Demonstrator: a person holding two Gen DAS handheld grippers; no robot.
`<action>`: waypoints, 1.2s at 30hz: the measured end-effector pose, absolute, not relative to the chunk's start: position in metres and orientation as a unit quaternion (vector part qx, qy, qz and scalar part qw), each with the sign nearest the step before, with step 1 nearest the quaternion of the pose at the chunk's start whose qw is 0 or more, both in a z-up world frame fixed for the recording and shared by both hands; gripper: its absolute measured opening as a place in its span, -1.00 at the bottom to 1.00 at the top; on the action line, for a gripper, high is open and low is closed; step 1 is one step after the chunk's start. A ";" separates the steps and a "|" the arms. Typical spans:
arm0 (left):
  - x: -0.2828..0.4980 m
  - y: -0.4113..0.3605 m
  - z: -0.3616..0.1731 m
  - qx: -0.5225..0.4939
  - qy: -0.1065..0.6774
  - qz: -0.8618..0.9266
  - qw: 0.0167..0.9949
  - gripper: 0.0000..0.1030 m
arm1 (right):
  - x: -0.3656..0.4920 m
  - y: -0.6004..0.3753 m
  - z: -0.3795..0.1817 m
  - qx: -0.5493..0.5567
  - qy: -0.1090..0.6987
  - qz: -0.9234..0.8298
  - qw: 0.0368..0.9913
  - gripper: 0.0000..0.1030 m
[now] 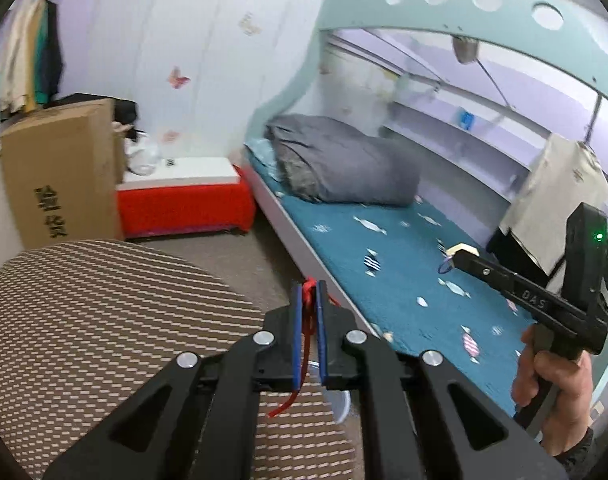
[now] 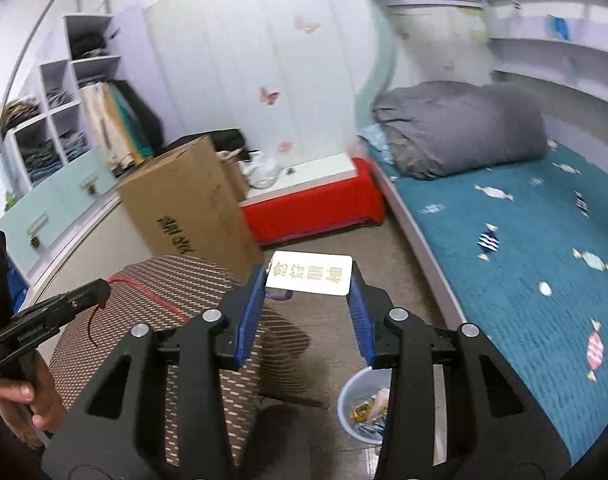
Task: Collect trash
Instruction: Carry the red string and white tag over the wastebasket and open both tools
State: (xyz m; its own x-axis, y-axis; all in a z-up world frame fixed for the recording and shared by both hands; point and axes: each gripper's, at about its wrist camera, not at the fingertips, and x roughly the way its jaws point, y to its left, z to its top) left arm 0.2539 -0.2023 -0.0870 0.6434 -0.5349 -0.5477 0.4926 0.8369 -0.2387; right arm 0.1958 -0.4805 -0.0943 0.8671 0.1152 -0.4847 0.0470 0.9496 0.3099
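Observation:
My left gripper [image 1: 311, 286] is shut on a red string [image 1: 308, 320], whose loose end dangles below the blue pads over the woven round table [image 1: 104, 320]. The same left gripper [image 2: 102, 286] shows at the left of the right wrist view, the red string [image 2: 144, 292] trailing from it. My right gripper [image 2: 308, 280] is shut on a white card with gold characters [image 2: 309, 274], gripped by its two side edges; a purple loop hangs under the card. In the left wrist view the right gripper [image 1: 459, 254] hovers over the bed with that card [image 1: 463, 249]. A grey-blue trash bin [image 2: 353, 396] with wrappers stands on the floor below.
A bed with a teal candy-print cover [image 2: 523, 260] and a rolled grey duvet [image 2: 463, 128] fills the right. A cardboard box [image 2: 192, 208], a red-sided low table [image 2: 315, 204] and a shelf unit with clothes [image 2: 60, 120] stand at the back left.

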 end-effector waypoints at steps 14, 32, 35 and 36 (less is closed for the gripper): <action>0.275 -0.312 -0.144 0.010 0.378 -0.316 0.870 -0.88 | 0.215 -0.551 -0.194 0.238 0.329 -0.028 0.913 -0.20; 0.327 -0.401 -0.252 0.124 0.491 -0.291 0.812 -0.87 | 0.262 -0.590 -0.394 0.409 0.445 -0.051 0.795 0.58; 0.336 -0.414 -0.273 0.134 0.519 -0.290 0.793 -0.84 | 0.248 -0.600 -0.374 0.402 0.426 -0.058 0.809 0.61; 0.340 -0.416 -0.279 0.131 0.529 -0.289 0.787 -0.84 | 0.243 -0.605 -0.365 0.399 0.416 -0.061 0.815 0.62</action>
